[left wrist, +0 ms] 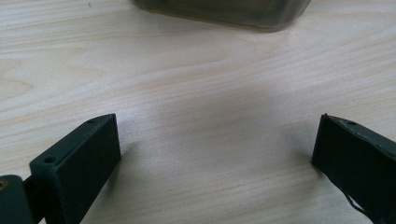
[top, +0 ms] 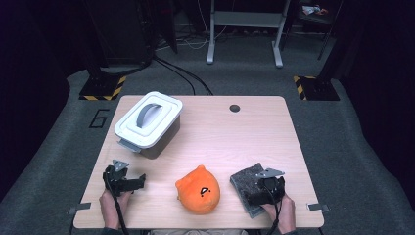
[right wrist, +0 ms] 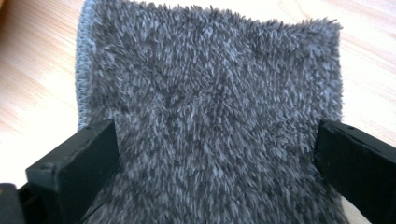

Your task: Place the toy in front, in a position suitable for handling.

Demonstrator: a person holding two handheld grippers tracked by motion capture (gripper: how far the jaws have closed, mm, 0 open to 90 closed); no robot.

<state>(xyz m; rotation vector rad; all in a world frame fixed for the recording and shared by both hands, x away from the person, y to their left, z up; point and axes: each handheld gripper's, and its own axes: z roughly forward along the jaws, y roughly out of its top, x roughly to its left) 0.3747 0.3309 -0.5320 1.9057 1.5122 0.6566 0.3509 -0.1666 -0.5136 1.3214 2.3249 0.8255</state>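
Grey fleece cloth soft, light, floppy; pinch near edge at 6 o'clock. Right gripper jaws wide, straddling cloth, nothing clamped. Left gripper wide, empty.

A lab or test room: grey carpet floor, black-and-yellow hazard-striped stand bases, loose cables, a metal frame, and a 6 marked beside the wooden table.

On the light wooden table, the white-lidded grey plastic box stands far left. The round orange plush toy lies near the middle of the near edge. The fluffy grey cloth lies right of it, under the right gripper. The left gripper rests near left.
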